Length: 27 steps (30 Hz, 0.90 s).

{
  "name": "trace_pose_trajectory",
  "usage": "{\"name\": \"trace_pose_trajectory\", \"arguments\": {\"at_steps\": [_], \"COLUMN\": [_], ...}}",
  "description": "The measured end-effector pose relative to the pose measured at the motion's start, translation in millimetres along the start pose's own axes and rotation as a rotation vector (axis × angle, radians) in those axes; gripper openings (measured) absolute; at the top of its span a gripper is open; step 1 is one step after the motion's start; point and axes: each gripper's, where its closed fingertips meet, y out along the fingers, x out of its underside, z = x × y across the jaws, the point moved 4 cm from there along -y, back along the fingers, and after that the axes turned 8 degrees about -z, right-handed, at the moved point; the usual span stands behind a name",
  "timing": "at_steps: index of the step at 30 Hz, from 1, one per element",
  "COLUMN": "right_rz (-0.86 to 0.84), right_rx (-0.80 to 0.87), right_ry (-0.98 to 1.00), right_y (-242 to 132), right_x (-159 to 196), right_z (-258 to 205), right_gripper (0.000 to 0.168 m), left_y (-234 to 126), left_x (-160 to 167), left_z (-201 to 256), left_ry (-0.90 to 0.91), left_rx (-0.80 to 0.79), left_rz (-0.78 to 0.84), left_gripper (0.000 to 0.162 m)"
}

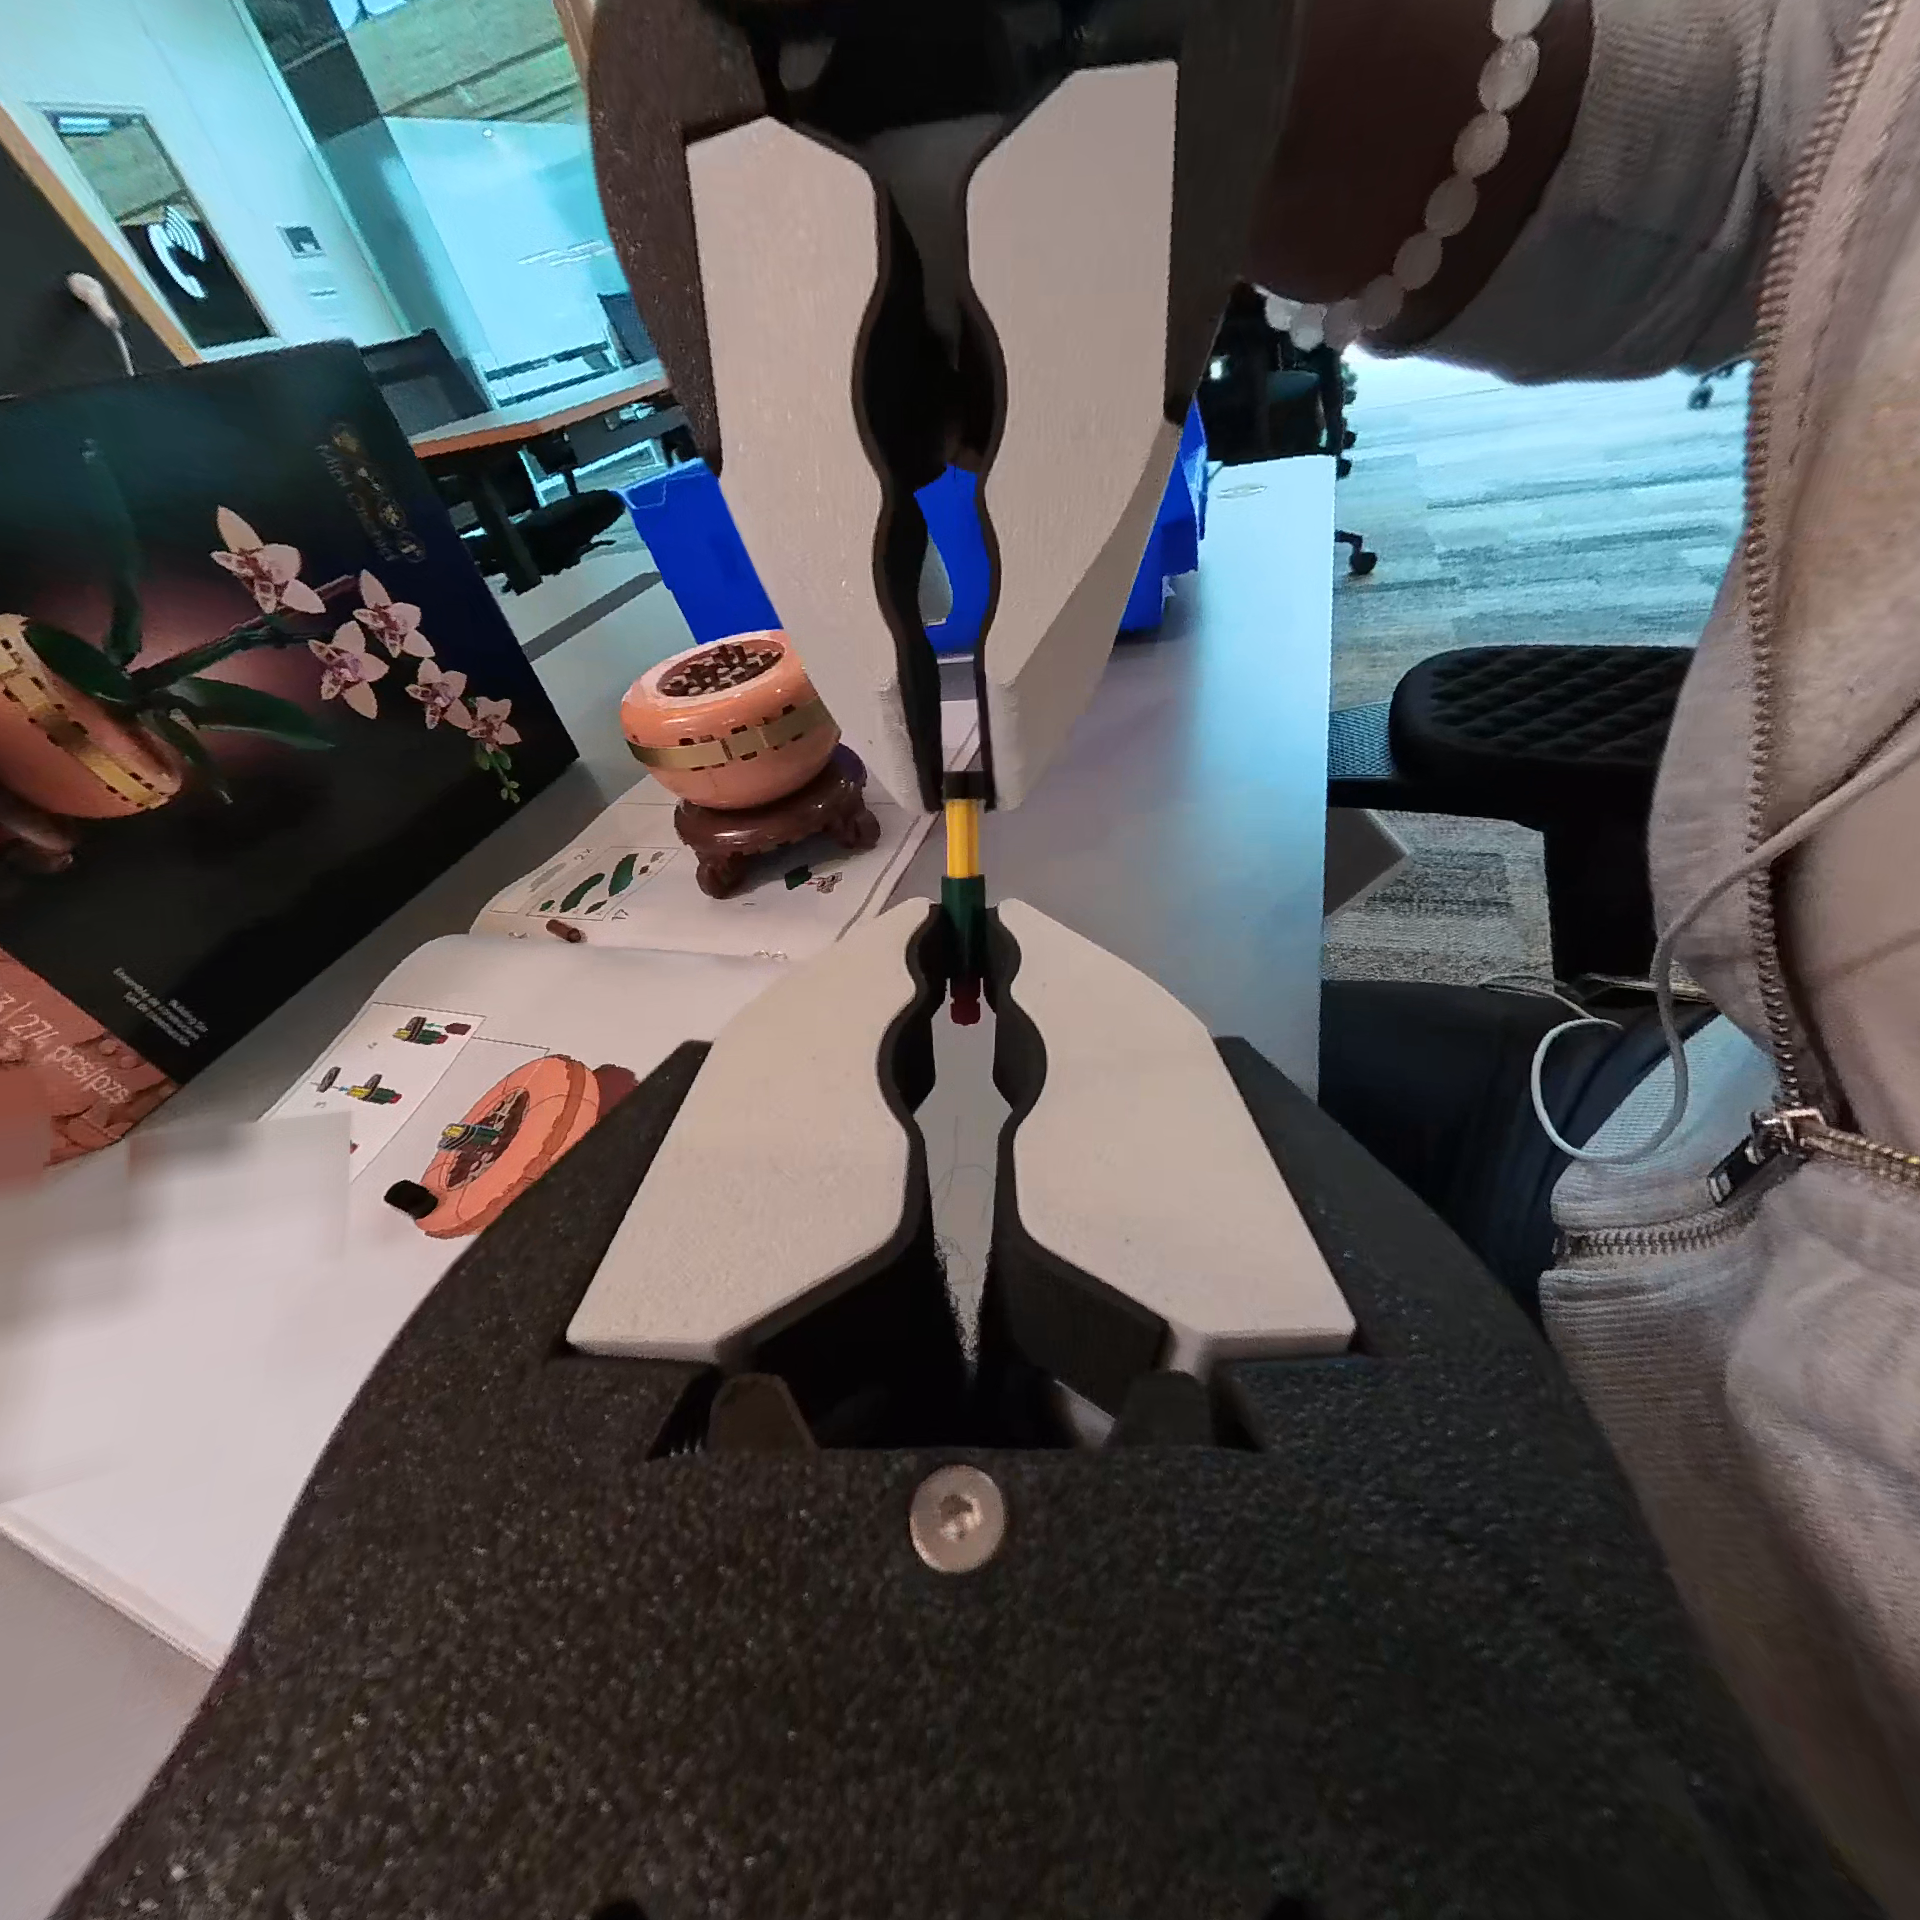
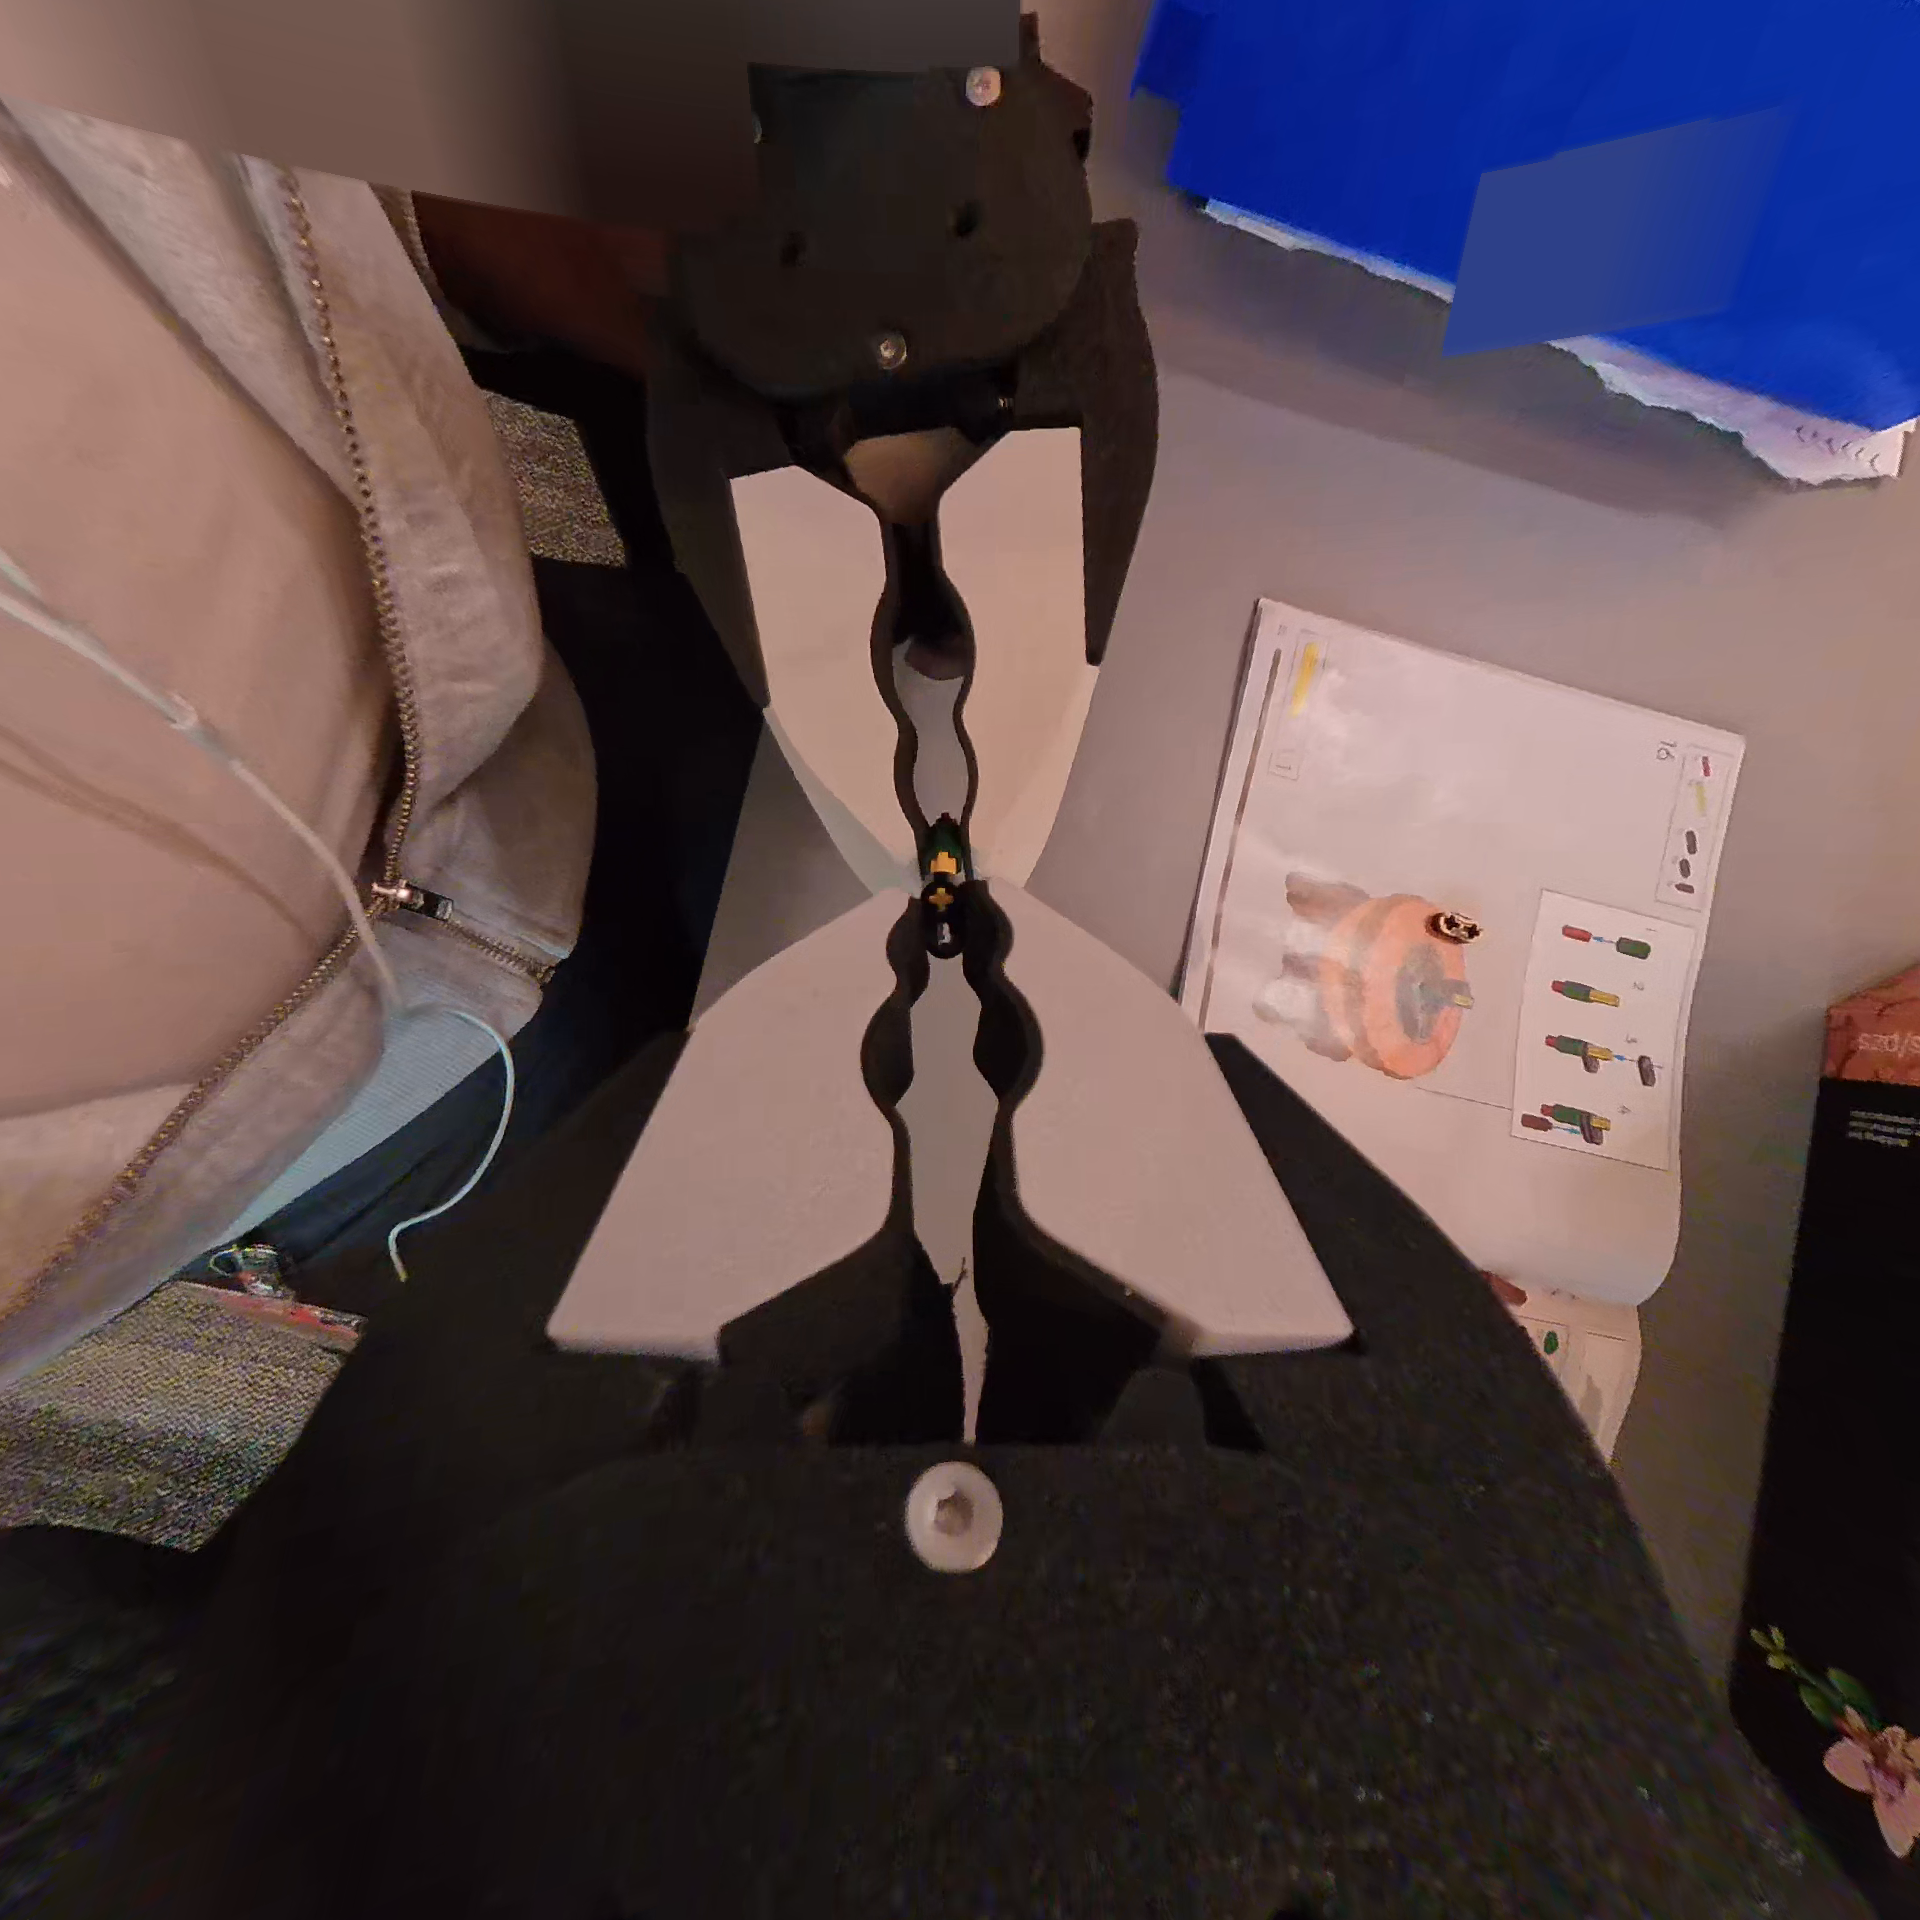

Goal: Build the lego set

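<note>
My left gripper [image 1: 961,912] is shut on a small stem assembly: a green connector [image 1: 960,902] with a dark red end [image 1: 964,1003] and a yellow axle [image 1: 962,836] sticking out forward. My right gripper [image 1: 968,795] comes in from above, tip to tip, shut on a small black piece [image 1: 967,781] at the axle's far end. In the right wrist view my right gripper [image 2: 940,902] holds the black piece [image 2: 943,935], with the axle's yellow cross end [image 2: 940,896] showing. The left gripper [image 2: 941,864] faces it, holding the green connector [image 2: 943,837]. Both are held in the air above the table edge.
A pink pot on a brown stand [image 1: 727,727] stands on the grey table [image 1: 1195,831], beside the set's dark box [image 1: 208,675]. The open instruction booklet [image 1: 416,1039] carries a loose black piece [image 1: 410,1198]. A blue bin [image 1: 686,540] stands behind. A person's grey hoodie [image 1: 1766,935] is at right. My two grippers' fingertips are within a few centimetres of each other.
</note>
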Motion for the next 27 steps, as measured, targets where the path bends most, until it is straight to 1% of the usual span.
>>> {"name": "trace_pose_trajectory", "arguments": {"at_steps": [1,3,5,7,11,13,15,21,24,25,27], "right_rz": [-0.009,-0.083,-0.064,-0.052,-0.113,-0.116,-0.125,-0.088,-0.096,-0.09,-0.047], "right_rx": [0.005,-0.01,-0.018,-0.012,-0.008,0.022,0.006,0.005,0.017,0.026,0.017], "right_ry": [-0.002,-0.006,-0.008,0.007,-0.012,-0.011,0.0,0.029,0.03,0.033,0.064], "right_y": [2,10,13,13,26,27,30,30,32,32,27], "right_x": [1,9,9,9,14,16,20,20,20,19,16], "right_z": [0,-3,-5,-5,-9,-6,-7,-7,-8,-8,-8], "right_gripper": [0.007,0.007,0.007,0.006,0.007,0.007,0.007,0.007,0.008,0.009,0.023], "left_y": [1,6,11,10,15,17,19,19,19,19,18], "left_x": [1,8,12,11,13,15,17,18,20,20,17], "left_z": [0,3,6,6,11,8,9,9,10,10,6], "left_ry": [0.0,0.032,0.074,0.06,0.064,0.057,0.052,0.064,0.07,0.069,0.039], "left_rx": [0.004,0.004,-0.01,0.015,0.042,0.014,0.034,0.031,0.027,0.028,0.0], "left_rz": [-0.015,-0.103,-0.159,-0.147,-0.184,-0.212,-0.241,-0.246,-0.262,-0.265,-0.238], "left_gripper": [0.005,0.005,0.005,0.004,0.005,0.004,0.004,0.005,0.005,0.005,0.005]}}
